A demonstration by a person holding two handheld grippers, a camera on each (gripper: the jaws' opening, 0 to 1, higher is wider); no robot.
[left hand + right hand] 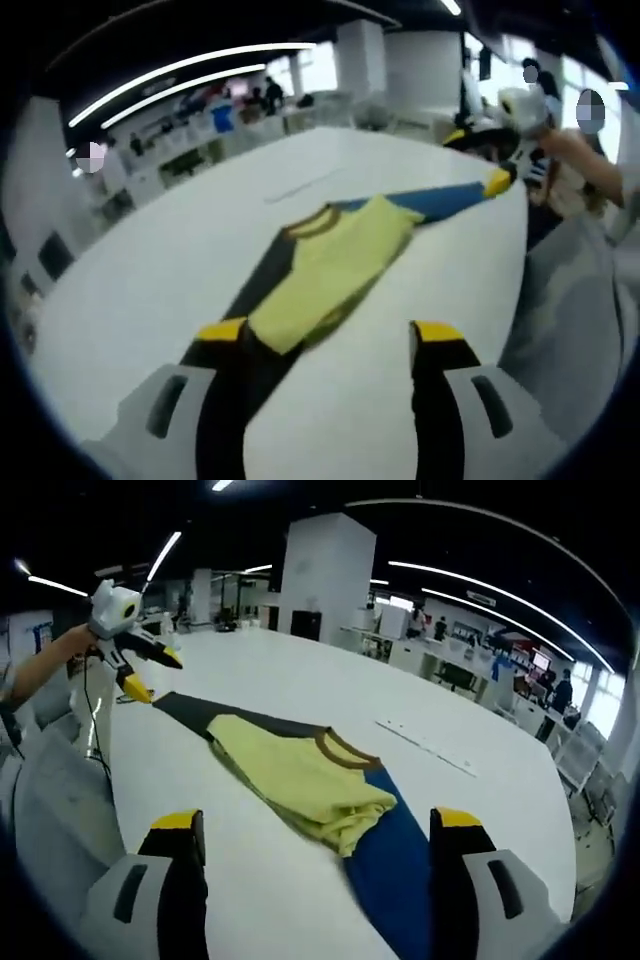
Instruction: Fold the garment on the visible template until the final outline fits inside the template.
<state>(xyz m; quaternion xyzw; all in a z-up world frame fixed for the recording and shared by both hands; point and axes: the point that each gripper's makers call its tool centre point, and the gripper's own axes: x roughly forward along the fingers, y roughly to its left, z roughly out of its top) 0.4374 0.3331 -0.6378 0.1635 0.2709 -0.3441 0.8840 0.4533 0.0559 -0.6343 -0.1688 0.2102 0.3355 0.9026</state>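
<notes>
The garment (320, 265) is laid on the white tabletop (150, 270), its yellow body folded over a dark sleeve and a blue sleeve. In the left gripper view, the left tongs (328, 335) are held wide above the near dark sleeve. In the right gripper view, the right tongs (315, 825) are held wide over the blue sleeve.

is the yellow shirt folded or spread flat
Partly folded. The yellow shirt lies doubled over in layers on the blue and dark template, its bunched edge overhanging the blue part, collar still showing.
</notes>
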